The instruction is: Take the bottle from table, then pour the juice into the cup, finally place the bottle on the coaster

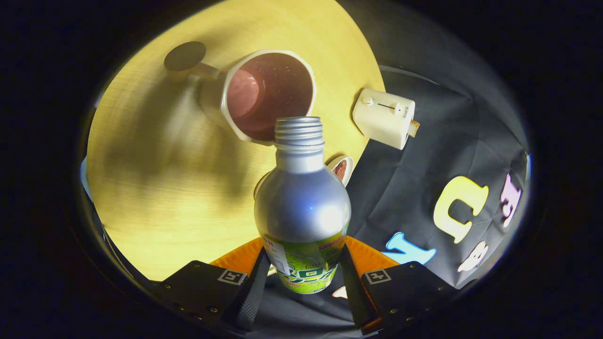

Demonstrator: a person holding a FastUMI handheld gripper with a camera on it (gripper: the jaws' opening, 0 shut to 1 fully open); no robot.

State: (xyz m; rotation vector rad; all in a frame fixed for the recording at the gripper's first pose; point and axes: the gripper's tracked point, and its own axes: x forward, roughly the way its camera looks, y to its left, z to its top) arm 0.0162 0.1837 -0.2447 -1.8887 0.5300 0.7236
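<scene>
My gripper (303,278) is shut on a silver metal bottle (301,197), both fingers pressing on its green label. The bottle has no cap and leans forward, its threaded mouth (299,128) right at the near rim of a white cup (266,96). The cup stands on the round yellow table (165,188), and its inside looks dark reddish; I see no stream leaving the bottle. A small round coaster (341,168), white-rimmed with a brown middle, lies on the table mostly hidden behind the bottle's shoulder.
A white toaster (384,117) with a slice sticking out sits at the table's edge, right of the cup. A dark round disc (185,55) lies beyond the cup by its handle. Black cloth hangs past the table's edge on the right.
</scene>
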